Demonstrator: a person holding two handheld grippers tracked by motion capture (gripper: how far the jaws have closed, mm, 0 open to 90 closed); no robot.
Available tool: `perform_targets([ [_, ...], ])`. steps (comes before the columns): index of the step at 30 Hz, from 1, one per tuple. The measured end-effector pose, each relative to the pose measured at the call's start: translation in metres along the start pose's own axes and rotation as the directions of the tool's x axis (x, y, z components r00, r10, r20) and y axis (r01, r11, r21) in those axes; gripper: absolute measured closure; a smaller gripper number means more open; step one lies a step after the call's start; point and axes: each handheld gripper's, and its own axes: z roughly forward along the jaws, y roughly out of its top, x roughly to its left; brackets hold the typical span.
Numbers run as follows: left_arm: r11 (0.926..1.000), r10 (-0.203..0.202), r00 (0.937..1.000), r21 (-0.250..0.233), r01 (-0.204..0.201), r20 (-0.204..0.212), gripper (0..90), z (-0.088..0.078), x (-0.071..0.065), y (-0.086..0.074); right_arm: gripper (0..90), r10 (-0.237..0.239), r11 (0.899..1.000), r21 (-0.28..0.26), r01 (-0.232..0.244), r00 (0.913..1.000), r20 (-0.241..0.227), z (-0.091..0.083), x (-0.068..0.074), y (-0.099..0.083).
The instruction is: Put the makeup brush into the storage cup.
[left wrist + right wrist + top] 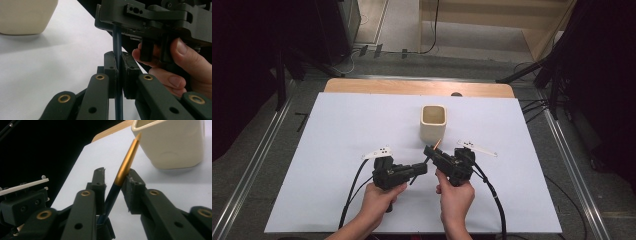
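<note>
Pen: dark barrel, gold tip (127, 163), low centre of the high view (430, 152), spanning both tools; tip up beside the cup.
Left gripper (119, 75): jaws fully closed, clamping the barrel.
Right gripper (115, 188): jaws narrowed around the pen with a gap at one pad; firm hold not evident.
Risk: if the left lets go too soon, the pen may slip or tilt; a skewed tip could strike the rim.
Around: cream cup (433, 122) at centre, just above the tip; white table (337, 130) bare elsewhere; nothing blocks the cup's mouth.

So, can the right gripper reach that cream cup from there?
Probably yes: the cup stands just past the right gripper, nothing between. But the pen between its jaws is clamped by the left gripper.
</note>
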Motion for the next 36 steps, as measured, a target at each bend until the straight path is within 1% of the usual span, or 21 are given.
perform_targets([
  [3, 1.0, 0.002, 1.0, 0.007, -0.002, 0.0, 84.6, 0.0012, -0.0004, -0.0011, 78.2, 0.007, 1.0, 0.006, -0.007, 0.9999, -0.012, -0.0004, 0.0002, 0.0003],
  [13, 0.9998, -0.006, 0.9999, 0.02, 0.005, 0.012, 84.3, 0.0022, 0.0013, -0.0015, 81.1, 0.032, 0.999, 0.03, -0.031, 0.9988, -0.038, -0.0007, -0.0014, 0.002],
  [19, 0.9995, -0.011, 0.9997, 0.029, 0.01, 0.022, 83.5, 0.0026, 0.0021, -0.0012, 83.1, 0.044, 0.998, 0.045, -0.041, 0.9963, -0.074, -0.0012, -0.002, 0.0032],
  [22, 0.9992, -0.009, 0.9999, 0.04, 0.008, 0.014, 82.4, 0.0024, 0.0028, -0.0008, 83.4, 0.044, 0.998, 0.049, -0.04, 0.9962, -0.076, -0.0009, -0.0021, 0.003],
  [24, 0.9986, -0.002, 1.0, 0.052, 0.002, 0.002, 78.3, 0.0024, 0.0037, 0.0002, 83.5, 0.044, 0.998, 0.054, -0.039, 0.996, -0.078, -0.0011, -0.002, 0.003],
  [29, 0.9963, 0.008, 1.0, 0.086, -0.007, -0.004, 67.1, 0.002, 0.005, 0.0037, 83.5, 0.043, 0.998, 0.057, -0.038, 0.9955, -0.085, -0.0018, -0.0021, 0.0035],
  [33, 0.991, 0.037, 0.9992, 0.129, -0.035, -0.017, 58.8, 0.0028, 0.0032, 0.0067, 83.5, 0.037, 0.998, 0.06, -0.032, 0.9953, -0.089, -0.0023, -0.0031, 0.0045],
  [36, 0.9869, 0.056, 0.9983, 0.152, -0.053, -0.018, 52.3, 0.0042, 0.0013, 0.0082, 83.5, 0.029, 0.998, 0.063, -0.024, 0.9957, -0.088, -0.0027, -0.0033, 0.0044],
])
